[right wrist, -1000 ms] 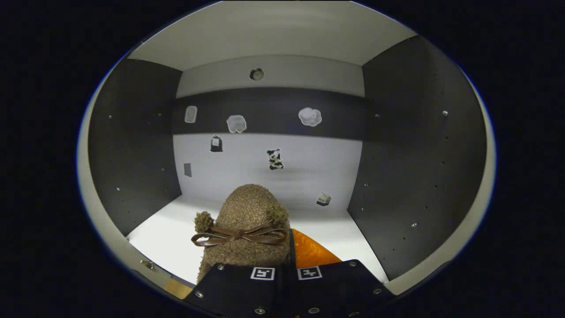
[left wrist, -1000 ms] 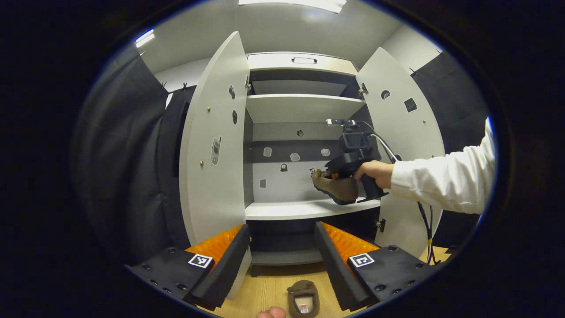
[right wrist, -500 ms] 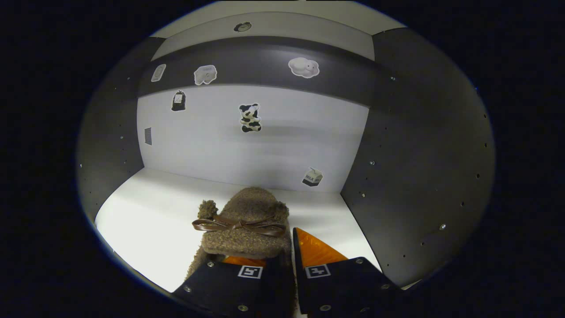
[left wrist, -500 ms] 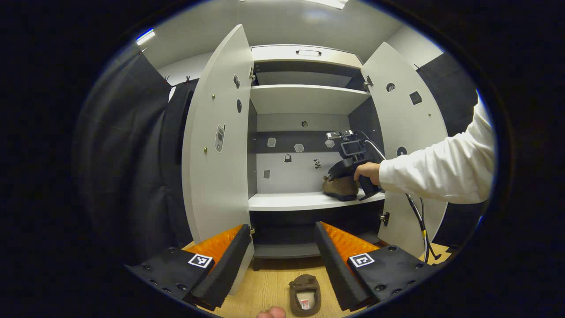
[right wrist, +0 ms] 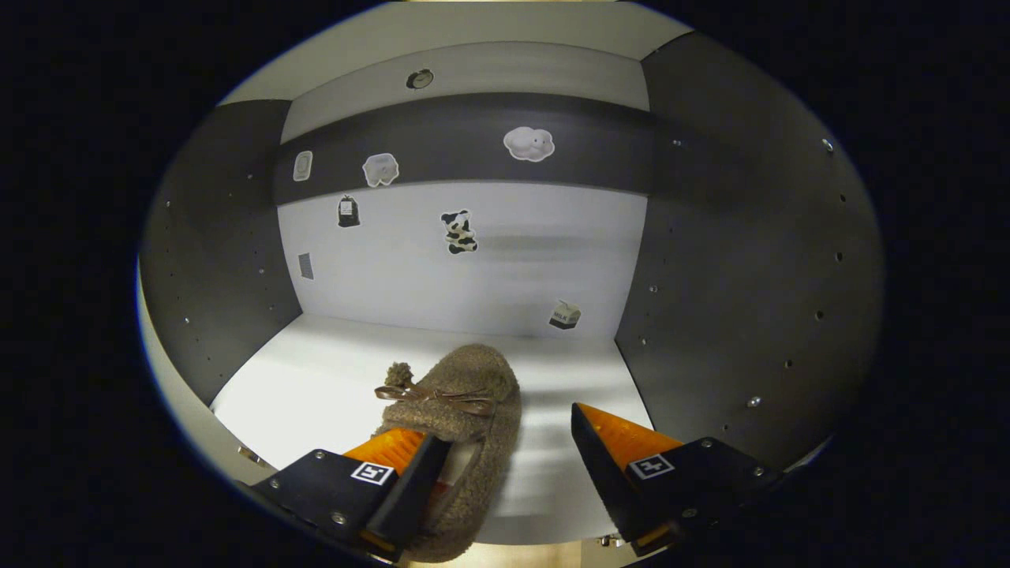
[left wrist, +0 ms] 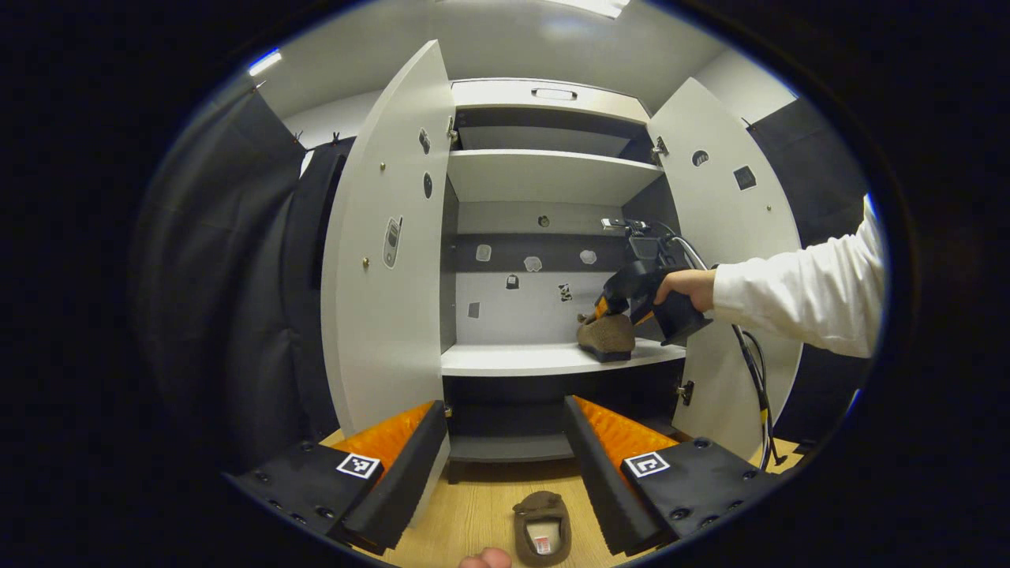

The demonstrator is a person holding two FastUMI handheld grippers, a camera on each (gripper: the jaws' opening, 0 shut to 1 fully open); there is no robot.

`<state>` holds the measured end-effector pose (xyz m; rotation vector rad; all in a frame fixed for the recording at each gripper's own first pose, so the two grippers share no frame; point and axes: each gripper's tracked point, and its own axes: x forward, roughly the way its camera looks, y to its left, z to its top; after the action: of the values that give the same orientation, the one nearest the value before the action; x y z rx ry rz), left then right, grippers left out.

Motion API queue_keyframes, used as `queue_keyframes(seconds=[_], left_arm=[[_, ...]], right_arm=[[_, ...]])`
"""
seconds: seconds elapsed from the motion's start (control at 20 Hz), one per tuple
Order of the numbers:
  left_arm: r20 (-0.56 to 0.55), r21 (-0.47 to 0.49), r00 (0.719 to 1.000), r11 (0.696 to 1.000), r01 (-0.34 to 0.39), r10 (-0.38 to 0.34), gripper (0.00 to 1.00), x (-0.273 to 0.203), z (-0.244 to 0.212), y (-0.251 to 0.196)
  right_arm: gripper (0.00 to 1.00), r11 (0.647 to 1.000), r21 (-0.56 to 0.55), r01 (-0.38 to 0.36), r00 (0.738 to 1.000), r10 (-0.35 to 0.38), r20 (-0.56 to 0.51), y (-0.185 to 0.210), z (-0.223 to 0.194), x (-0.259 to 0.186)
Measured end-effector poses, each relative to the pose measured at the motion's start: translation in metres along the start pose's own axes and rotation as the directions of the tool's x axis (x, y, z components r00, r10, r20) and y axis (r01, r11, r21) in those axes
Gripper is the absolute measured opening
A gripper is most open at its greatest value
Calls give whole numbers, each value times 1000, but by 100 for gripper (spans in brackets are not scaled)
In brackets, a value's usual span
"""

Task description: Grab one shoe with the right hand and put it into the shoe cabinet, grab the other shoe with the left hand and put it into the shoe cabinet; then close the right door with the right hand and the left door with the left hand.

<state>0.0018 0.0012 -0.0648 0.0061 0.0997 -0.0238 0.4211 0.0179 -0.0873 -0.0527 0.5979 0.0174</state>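
Left gripper view: the left gripper (left wrist: 505,465), at lower centre, stands released, jaws wide. The second shoe (left wrist: 541,528) lies on the floor at bottom centre, between the fingers. The cabinet (left wrist: 544,177) doors stand open; the right gripper (left wrist: 611,304) hangs over the first shoe (left wrist: 606,335) at centre right.

Right gripper view: the right gripper (right wrist: 505,465) is released; the first shoe (right wrist: 461,410) rests on the shelf (right wrist: 316,379), lower centre. Withdraw straight back, clearing the heel.
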Motion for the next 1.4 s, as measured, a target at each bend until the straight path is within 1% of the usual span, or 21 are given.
queue_keyframes(seconds=[0.05, 0.15, 0.3, 0.45, 0.6, 0.65, 0.75, 0.85, 0.9, 1.0, 1.05, 1.2, 1.3, 1.35, 1.4], left_arm=[[2, -4, 1000, 1000, 5, -5, 96, 0, 1, -1], [11, -12, 1000, 1000, 14, -14, 96, 0, 2, -3], [21, -17, 1000, 1000, 23, -23, 96, 0, 4, -3], [28, -25, 999, 999, 30, -29, 96, 0, 6, -2], [27, -49, 999, 998, 39, -38, 96, -2, 4, -2], [30, -57, 999, 997, 43, -41, 99, -3, 5, -1], [34, -72, 998, 996, 47, -44, 96, -5, 5, 0], [26, -72, 999, 997, 39, -37, 96, -6, 2, 5], [20, -68, 999, 997, 34, -33, 99, -8, 0, 7], [5, -59, 1000, 998, 30, -30, 99, -9, -5, 8], [-4, -53, 1000, 998, 29, -29, 96, -8, -8, 9], [-29, -45, 999, 999, 21, -22, 96, -11, -22, 7], [-58, -42, 998, 999, 15, -17, 96, -11, -35, 4], [-78, -42, 997, 999, 13, -17, 96, -11, -43, 3], [-102, -44, 995, 999, 16, -20, 96, -12, -52, 1]], right_arm=[[92, 1000, -12, -7, 1000, 7, 3, 2, 0, -8], [93, 999, -35, -11, 1000, 12, 20, 5, 4, -24], [93, 999, -11, -41, 994, 42, 99, 17, 23, -56], [93, 998, -20, -63, 979, 66, 194, 27, 43, -98], [92, 996, -80, -46, 952, 68, 297, 32, 50, -140], [92, 995, -89, -51, 945, 77, 319, 37, 46, -154], [93, 993, -91, -73, 931, 101, 351, 44, 33, -183], [93, 992, -93, -83, 914, 113, 391, 47, 17, -212], [93, 992, -97, -85, 903, 118, 412, 49, 9, -225], [93, 991, -101, -88, 891, 123, 437, 50, -10, -248], [93, 991, -94, -97, 886, 129, 446, 51, -22, -260], [93, 991, -47, -123, 877, 131, 462, 50, -64, -288], [93, 987, 5, -161, 866, 139, 481, 55, -88, -298], [93, 987, 21, -159, 865, 129, 484, 53, -101, -304], [94, 991, 26, -134, 866, 104, 489, 47, -113, -305]])
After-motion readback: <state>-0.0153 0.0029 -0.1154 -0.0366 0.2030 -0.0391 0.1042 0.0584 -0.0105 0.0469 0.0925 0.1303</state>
